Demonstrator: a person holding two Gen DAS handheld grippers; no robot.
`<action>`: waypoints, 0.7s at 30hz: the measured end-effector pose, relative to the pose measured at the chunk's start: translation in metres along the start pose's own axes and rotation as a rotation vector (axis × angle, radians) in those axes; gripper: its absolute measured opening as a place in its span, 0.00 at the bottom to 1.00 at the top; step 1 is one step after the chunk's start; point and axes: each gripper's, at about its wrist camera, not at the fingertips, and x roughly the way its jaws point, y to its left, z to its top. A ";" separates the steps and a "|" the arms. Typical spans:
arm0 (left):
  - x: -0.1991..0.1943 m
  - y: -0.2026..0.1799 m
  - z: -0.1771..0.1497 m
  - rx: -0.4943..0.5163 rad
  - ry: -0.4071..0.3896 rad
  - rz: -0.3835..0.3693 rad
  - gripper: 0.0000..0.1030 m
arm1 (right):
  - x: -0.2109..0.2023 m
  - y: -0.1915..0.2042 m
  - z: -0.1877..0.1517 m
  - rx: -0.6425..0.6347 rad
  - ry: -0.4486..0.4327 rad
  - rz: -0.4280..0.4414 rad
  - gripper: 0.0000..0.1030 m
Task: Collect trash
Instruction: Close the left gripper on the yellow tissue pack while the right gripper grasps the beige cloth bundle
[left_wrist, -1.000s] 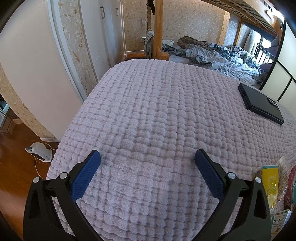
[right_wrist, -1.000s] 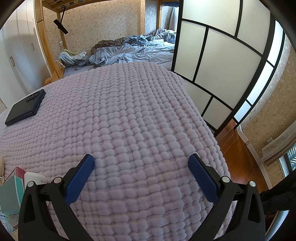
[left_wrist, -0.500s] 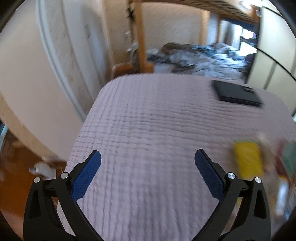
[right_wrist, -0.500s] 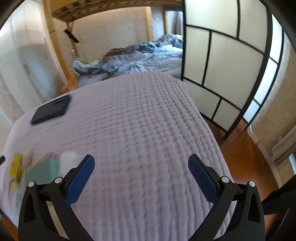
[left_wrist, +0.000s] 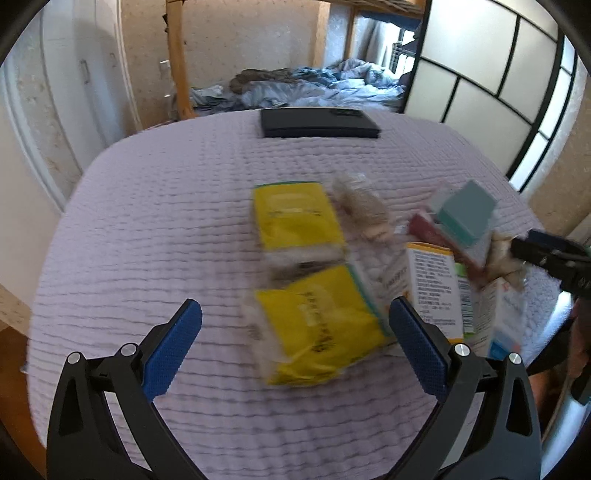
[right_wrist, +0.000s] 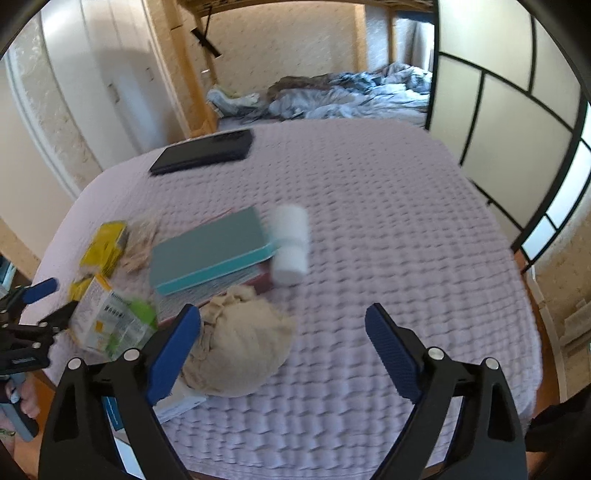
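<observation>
We've swung both grippers over the trash pile: a second ago each view showed mostly bare bedspread (left_wrist: 155, 229), now the yellow packets (left_wrist: 317, 325), boxes (right_wrist: 107, 321), teal book (right_wrist: 210, 251) and crumpled tissue (right_wrist: 240, 347) lie ahead, so picking can start. Left gripper (left_wrist: 295, 347) is wide and empty; right gripper (right_wrist: 282, 347) has just been closing slightly, nothing gripped, tissue by its left finger. Box print is too blurred to read.

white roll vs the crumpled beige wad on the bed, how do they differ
The white cylindrical roll is smooth and regular; the crumpled beige wad is wrinkled and shapeless. The roll lies beside the teal box's far end; the wad sits nearer the right gripper. Both rest on the lilac quilted bedspread.
</observation>
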 end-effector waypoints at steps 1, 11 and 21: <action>-0.001 -0.004 0.001 0.013 -0.002 0.002 0.99 | 0.000 0.003 -0.002 -0.011 -0.001 -0.002 0.87; 0.006 0.013 0.001 -0.051 0.013 -0.053 0.99 | 0.015 0.011 -0.003 -0.012 0.030 0.079 0.85; 0.001 0.000 -0.006 0.015 0.000 0.009 0.99 | 0.025 0.027 -0.007 -0.051 0.038 0.093 0.79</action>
